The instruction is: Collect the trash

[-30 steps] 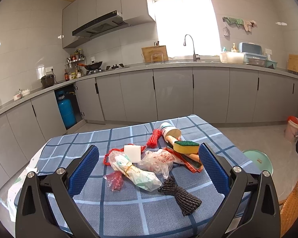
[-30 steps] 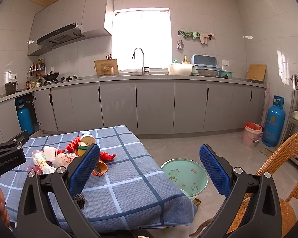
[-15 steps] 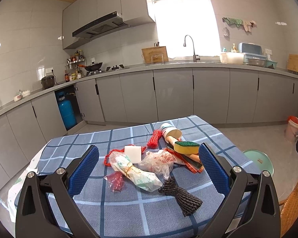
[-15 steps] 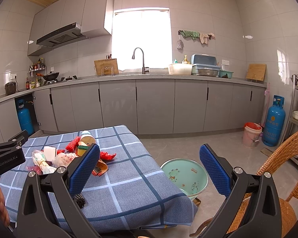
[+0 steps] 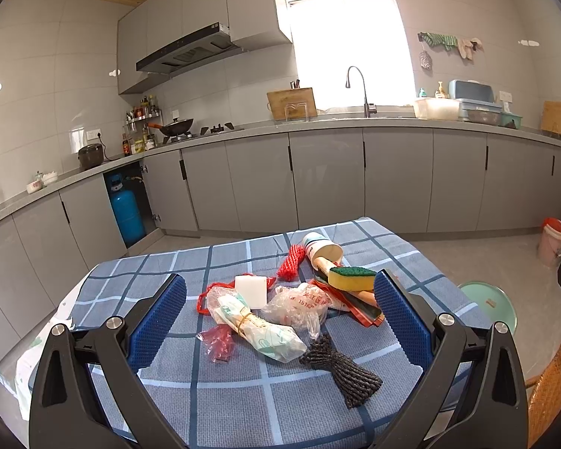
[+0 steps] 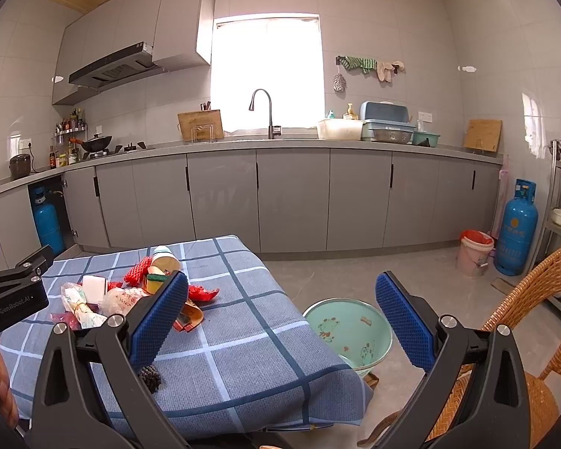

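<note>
While both tools hang above the table, nothing is gripped:

Left gripper [image 5: 280, 321]: jaws spread wide, empty; black angular arms, blue pads with a fine knobbly grid, framing the litter pile from above the near edge of the table.

Right gripper [image 6: 280, 321]: jaws equally wide, empty; same blue textured pads, held over the table's right corner and the floor beyond.

Trash pile [image 5: 291, 299]: heaped on the middle of the table, between the left pads in that view.

Dark mesh bundle [image 5: 342, 370]: nearest piece, charcoal knitted netting pinched at one end and flaring out.

Rolled packet [image 5: 258, 327]: crinkly clear film around pale green-white paper, bound with a rubber band.

Clear bag [image 5: 299, 305]: crumpled thin plastic with red print, touching the packet.

White block [image 5: 250, 290]: smooth, rectangular, standing on red scraps.

Sponge [image 5: 351, 277]: yellow foam slab with a green scouring top, lying on a wooden stick.

Paper cup [image 5: 321, 249]: cylindrical, tipped on its side, mouth toward the camera.

Red foam net [image 5: 291, 262]: stretchy lattice sleeve beside the cup.

Tablecloth [image 6: 243, 336]: woven blue-grey fabric with white and navy checks.

Basin [image 6: 349, 331]: round mint-green bowl with cartoon prints, on the floor by the table's right corner.

Wicker chair [image 6: 535, 321]: woven rattan, far right.
</note>
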